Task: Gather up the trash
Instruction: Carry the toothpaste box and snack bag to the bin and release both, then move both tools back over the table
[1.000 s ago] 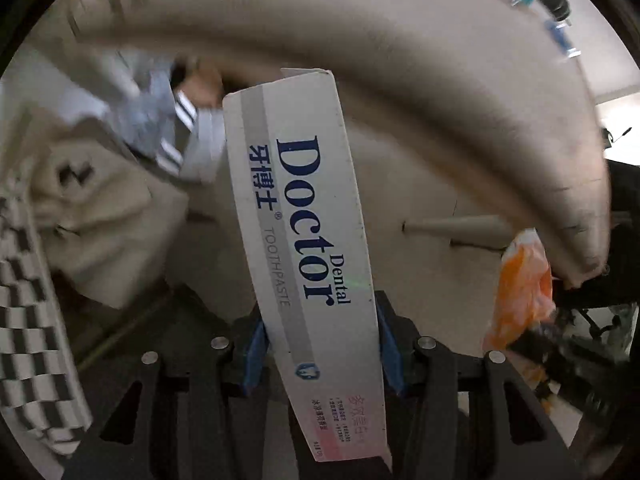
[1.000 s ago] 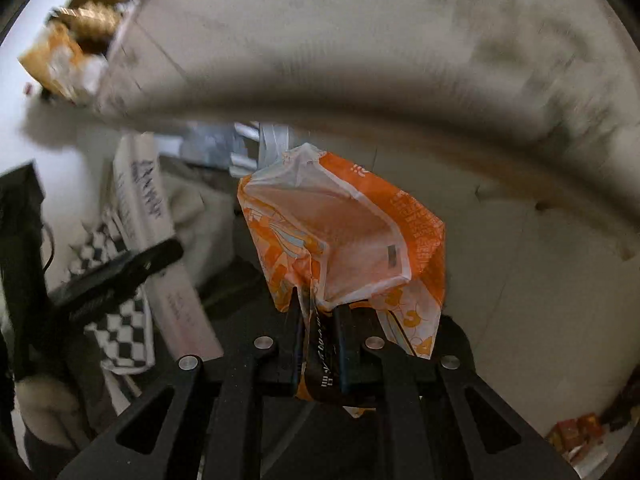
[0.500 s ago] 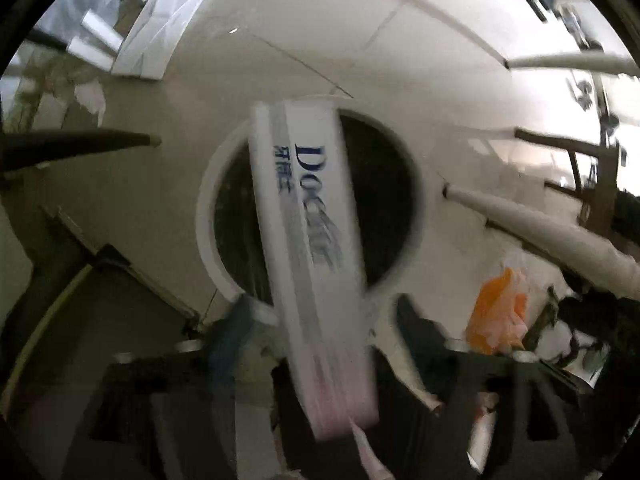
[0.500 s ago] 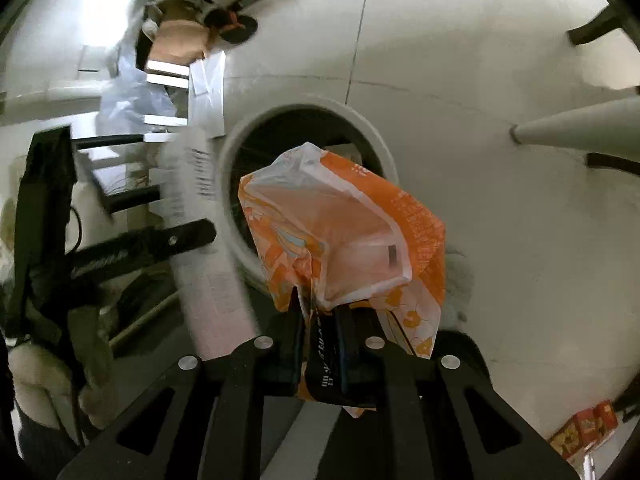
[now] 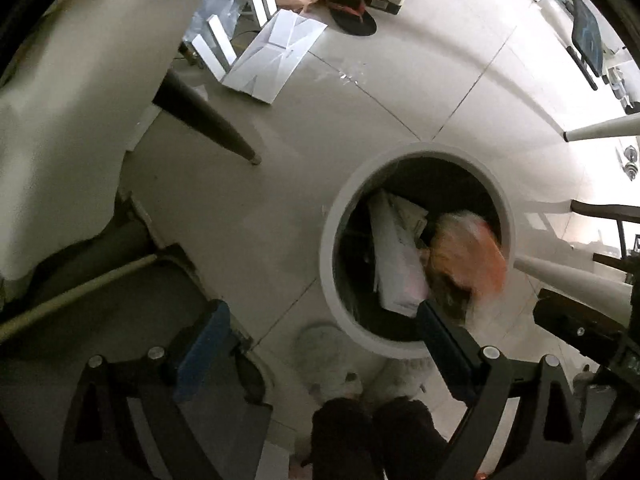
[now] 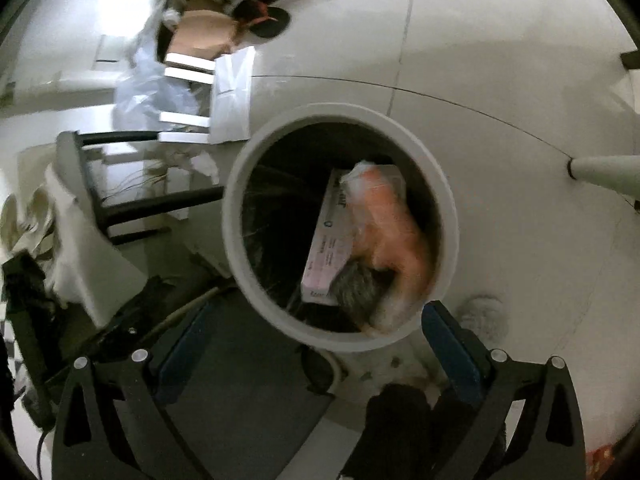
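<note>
Toothpaste box [image 6: 328, 248] and orange wrapper [image 6: 384, 236] lay inside the white bin [image 6: 236, 216], at 12 o'clock from your right gripper [image 6: 316, 344]. Both it and your left gripper [image 5: 320, 352] were spread wide, holding nothing.

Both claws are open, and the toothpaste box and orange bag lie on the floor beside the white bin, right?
Not quite. Both claws are open, but the toothpaste box and orange bag are inside the white bin, not beside it; the right wrist view shows this.
</note>
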The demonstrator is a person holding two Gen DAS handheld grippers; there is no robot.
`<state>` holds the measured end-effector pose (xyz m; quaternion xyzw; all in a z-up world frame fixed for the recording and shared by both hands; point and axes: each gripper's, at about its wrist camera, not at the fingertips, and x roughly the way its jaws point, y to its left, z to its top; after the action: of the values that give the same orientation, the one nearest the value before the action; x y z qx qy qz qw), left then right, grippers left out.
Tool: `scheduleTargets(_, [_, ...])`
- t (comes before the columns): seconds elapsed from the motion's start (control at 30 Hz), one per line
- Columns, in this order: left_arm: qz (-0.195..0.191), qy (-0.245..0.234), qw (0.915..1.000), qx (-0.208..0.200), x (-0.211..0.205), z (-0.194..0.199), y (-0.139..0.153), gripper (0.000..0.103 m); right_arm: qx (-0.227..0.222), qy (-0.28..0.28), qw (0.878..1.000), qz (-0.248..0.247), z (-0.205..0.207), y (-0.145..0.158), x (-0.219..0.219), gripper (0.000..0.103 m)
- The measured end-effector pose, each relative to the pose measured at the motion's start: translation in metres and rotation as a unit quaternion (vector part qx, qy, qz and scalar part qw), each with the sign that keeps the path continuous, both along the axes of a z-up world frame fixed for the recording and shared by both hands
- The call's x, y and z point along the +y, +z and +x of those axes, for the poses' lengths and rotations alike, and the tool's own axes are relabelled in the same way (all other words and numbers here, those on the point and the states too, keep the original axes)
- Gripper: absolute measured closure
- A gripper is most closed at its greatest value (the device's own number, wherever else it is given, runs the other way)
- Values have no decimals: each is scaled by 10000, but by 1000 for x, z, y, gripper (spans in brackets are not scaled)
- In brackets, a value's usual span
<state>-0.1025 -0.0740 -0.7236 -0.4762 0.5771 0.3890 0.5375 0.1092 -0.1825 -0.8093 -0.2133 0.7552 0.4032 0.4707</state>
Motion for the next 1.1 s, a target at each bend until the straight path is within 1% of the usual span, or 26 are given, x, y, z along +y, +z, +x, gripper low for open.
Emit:
scheduleTargets(0.07, [31,-25,10000,86,-5,-1,6,8,-301,198,9993,-20,-3,11,-1,0])
scheduleTargets(0.1, [42,-36,9999,130,-7,0,9,8,-595,352,9976,-69,-5,17,-1,0])
scheduleTargets(0.13, [66,-45,9998,173,-11,-1,13,8,-999,571,9932,-178,-8,24,-1,0])
scheduleTargets(0.2, [74,-81,9997,215,-17,3,23,8,-1479,805,9852,-311,-11,35,-3,0])
scheduleTargets(0.27, [109,-136,9995,264,-23,2,34,8,-1661,864,9816,-383,-13,45,-4,0])
scheduleTargets(0.3, [122,-162,9994,271,-25,1,41,8,-1693,887,9808,-394,-14,49,-5,0])
scheduleTargets(0.33, [127,-180,9994,261,-27,0,42,8,-1741,920,9796,-400,-16,56,-5,0])
scheduleTargets(0.4, [158,-228,9993,260,-28,0,56,8,-1808,945,9783,-362,-18,70,-5,0])
scheduleTargets(0.57, [286,-285,9990,205,-30,2,100,8,-1946,1062,9748,-232,-27,116,-7,0])
scheduleTargets(0.6, [300,-311,9988,209,-30,2,103,8,-1933,1086,9748,-231,-30,123,-9,0])
scheduleTargets(0.67, [334,-395,9984,241,-33,2,121,8,-1918,1121,9746,-269,-32,139,-11,0])
scheduleTargets(0.73, [322,-406,9984,243,-34,2,133,8,-1988,1163,9727,-278,-34,159,-15,0])
scheduleTargets(0.77, [330,-391,9985,213,-36,0,146,8,-2025,1178,9718,-259,-35,169,-16,0])
scheduleTargets(0.8, [333,-388,9985,205,-38,0,152,8,-2044,1187,9714,-238,-36,181,-18,0])
scheduleTargets(0.87, [350,-385,9985,184,-42,-2,176,8,-2068,1195,9709,-178,-37,211,-22,0])
scheduleTargets(0.9, [349,-378,9985,164,-43,-2,183,8,-2070,1192,9709,-156,-37,222,-24,0])
scheduleTargets(1.07, [398,-430,9983,36,-55,-1,249,8,-2125,1130,9706,-16,-37,302,-34,0])
scheduleTargets(1.1, [427,-450,9981,25,-56,-1,262,8,-2131,1120,9706,34,-36,322,-35,0])
